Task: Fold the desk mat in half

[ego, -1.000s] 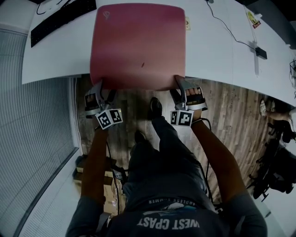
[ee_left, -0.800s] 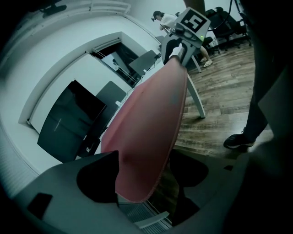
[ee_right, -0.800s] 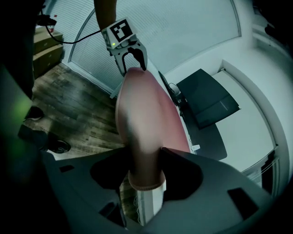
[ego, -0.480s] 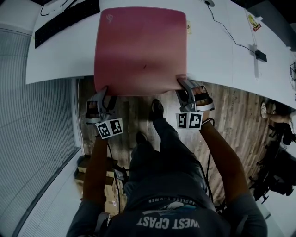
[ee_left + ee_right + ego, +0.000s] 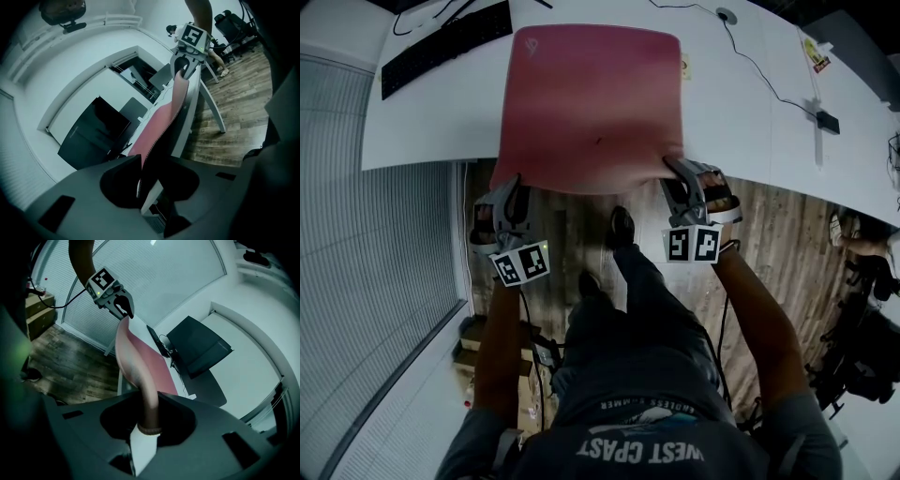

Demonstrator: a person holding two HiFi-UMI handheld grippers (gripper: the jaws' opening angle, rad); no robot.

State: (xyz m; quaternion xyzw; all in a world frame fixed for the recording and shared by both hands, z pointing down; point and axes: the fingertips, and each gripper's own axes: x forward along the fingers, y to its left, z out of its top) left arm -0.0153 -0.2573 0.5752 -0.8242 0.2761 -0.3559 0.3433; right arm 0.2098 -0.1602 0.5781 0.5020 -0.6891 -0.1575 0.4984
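The soft pink flat desk mat (image 5: 591, 103) lies on the white table (image 5: 422, 122), stretching away ahead of both claws. The left claw (image 5: 514, 185) and right claw (image 5: 675, 171) are closing, each pinching a near corner. If one pinch is weak, that corner could slip out when lifted.

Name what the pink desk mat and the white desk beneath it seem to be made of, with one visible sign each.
Desk mat: a soft, pliable sheet, perhaps faux leather or rubbery fabric, matte; it bends in a smooth curve and its edge looks stitched.
Desk: hard, smooth white board, probably laminate; flat and even, with a faint sheen.
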